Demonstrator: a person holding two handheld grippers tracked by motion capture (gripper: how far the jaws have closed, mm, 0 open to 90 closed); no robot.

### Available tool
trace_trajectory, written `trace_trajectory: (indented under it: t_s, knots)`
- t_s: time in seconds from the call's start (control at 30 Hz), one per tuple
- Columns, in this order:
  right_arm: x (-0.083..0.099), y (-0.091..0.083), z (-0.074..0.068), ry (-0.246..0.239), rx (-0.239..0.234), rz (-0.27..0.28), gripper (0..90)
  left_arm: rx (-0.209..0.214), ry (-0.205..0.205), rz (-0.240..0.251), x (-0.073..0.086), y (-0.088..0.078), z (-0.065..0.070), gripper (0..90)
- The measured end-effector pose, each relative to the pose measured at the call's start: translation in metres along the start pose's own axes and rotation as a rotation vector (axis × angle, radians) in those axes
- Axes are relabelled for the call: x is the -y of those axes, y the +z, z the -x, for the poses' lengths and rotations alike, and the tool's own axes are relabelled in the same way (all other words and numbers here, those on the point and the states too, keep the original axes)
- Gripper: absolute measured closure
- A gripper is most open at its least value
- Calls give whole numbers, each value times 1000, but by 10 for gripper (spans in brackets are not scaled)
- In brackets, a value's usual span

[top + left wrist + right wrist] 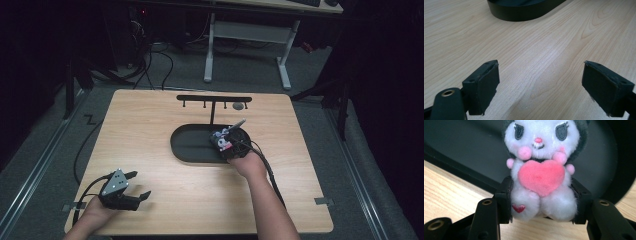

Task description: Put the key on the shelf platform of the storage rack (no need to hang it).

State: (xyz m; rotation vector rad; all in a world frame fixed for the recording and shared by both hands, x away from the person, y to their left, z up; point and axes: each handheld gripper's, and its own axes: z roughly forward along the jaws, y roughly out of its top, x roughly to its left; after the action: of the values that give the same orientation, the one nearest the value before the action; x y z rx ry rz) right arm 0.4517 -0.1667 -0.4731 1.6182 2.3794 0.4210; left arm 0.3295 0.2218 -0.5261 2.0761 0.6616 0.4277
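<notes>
Right gripper view: plush toy (541, 170) pinched at the lower body between the 2 black jaws of the right gripper (541, 206), pads pressing into white fur on both sides, face and pink heart turned toward the camera, long axis upright and rising away from the jaws. Directly behind and below the toy, black oval tray (466, 150); its near rim just under the jaws, so toy at the tray's edge rather than deep inside.

High view: right gripper (226, 141) over the right end of the tray (192, 145), hanger rack (214, 99) with its row of small hooks standing just behind, a round grey piece on 1 hook. Judged next: a short lift up and back toward those hooks, with the right hand far the nearer.

Left gripper (134, 186) low at the near-left corner, well apart from tray and toy, jaws wide apart and nothing between them.

Wooden table (150, 120), pale grain, bare elsewhere. Dim room beyond, grey floor, cables, white desk legs.
</notes>
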Motion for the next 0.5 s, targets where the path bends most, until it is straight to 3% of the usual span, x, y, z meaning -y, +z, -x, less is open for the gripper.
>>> trace_trajectory:
  t_s: [0.4,0.5]
  knots:
    - [-7,15,-5,12,0,-4,456,3,-1,1,0,0,0,154]
    - [-7,15,-5,11,-4,-7,357,2,0,1,0,0,0,154]
